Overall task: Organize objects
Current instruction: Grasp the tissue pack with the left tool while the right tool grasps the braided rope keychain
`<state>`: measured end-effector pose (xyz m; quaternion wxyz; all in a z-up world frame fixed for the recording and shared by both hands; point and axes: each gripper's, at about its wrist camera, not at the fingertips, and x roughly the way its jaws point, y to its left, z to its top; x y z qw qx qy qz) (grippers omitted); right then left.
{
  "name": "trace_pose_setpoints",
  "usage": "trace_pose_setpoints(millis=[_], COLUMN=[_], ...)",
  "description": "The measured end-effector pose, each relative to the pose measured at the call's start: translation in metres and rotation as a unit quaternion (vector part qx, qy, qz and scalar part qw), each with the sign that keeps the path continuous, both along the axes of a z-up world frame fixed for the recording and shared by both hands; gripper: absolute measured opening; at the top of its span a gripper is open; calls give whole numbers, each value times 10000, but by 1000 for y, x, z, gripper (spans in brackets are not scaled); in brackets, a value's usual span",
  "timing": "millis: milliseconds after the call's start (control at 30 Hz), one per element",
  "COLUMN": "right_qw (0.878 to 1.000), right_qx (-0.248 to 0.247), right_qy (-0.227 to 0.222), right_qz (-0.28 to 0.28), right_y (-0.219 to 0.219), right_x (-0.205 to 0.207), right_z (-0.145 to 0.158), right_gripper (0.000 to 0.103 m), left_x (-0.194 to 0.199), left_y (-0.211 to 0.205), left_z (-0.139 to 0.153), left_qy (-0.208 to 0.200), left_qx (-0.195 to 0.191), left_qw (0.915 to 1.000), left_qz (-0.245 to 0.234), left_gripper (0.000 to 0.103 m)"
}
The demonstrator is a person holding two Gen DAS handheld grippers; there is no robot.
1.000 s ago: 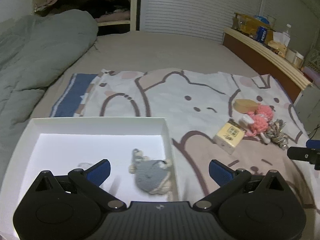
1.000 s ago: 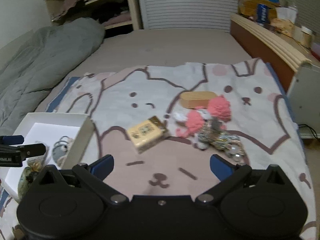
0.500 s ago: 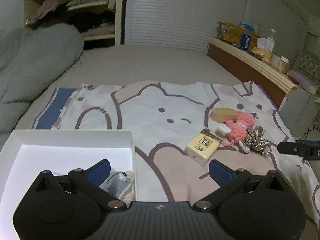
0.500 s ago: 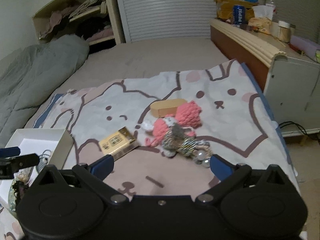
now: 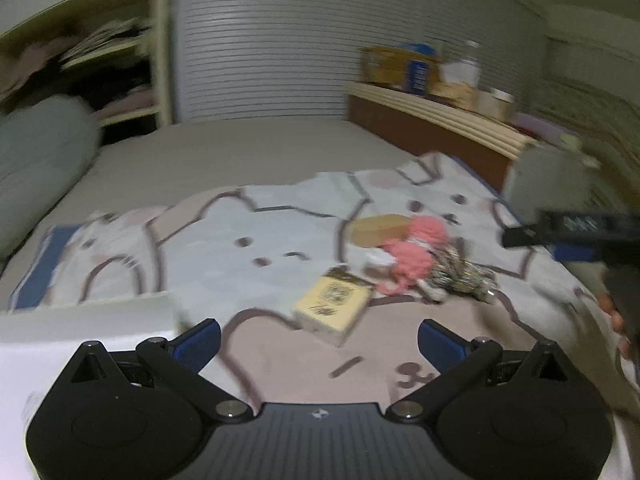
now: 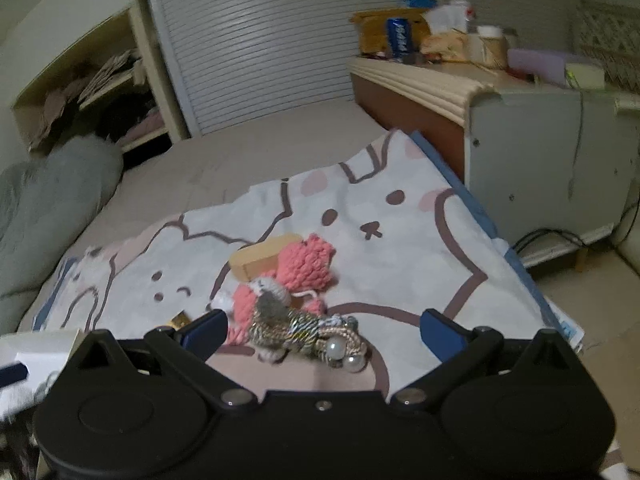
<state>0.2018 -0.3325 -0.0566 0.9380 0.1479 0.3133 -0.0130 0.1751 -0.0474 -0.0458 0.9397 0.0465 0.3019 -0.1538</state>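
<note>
Showing pearls on braided bundle — R view only; L's probably too blurred.

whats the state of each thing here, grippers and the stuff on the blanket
left gripper: jaws open, empty
right gripper: jaws open, empty
yellow box: flat on the blanket, loose
pink crochet toy: lying against the tan block
tan block: lying flat
beaded trinket: between the right jaws, ungripped
white box: lid off
</note>
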Motion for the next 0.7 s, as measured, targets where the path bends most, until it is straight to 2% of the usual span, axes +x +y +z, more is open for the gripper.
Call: trace_pose_setpoints(millis=[133,233,333,467,700], right_qw=[9971,9937,9916,9899,9927], right_qx=[696,1019,1139,1190,1064], right_qy=[209,298,419,561,442], right_qz=[-220,-353,-451,-530,-362], right_y=[-10,-10,-6,-2,6], right_x=[13,22,32,42,54], right_z=[-18,-30,-41,-54,-65], right_gripper=[103,103,103,103,103], left_x=[12,27,44,68,104], left_y=[-21,-30,-39,-47,-46], left_z=[-7,-14,-20,-33,-51], left_qy=[-257,-206,-104,94,440], left_qx=[366,344,303,585,792], left_qw=[9974,9958,9938,9899,9831], left_qz=[-565,-822,-1064,-1287,-1591], left_gripper=[103,103,103,103,101])
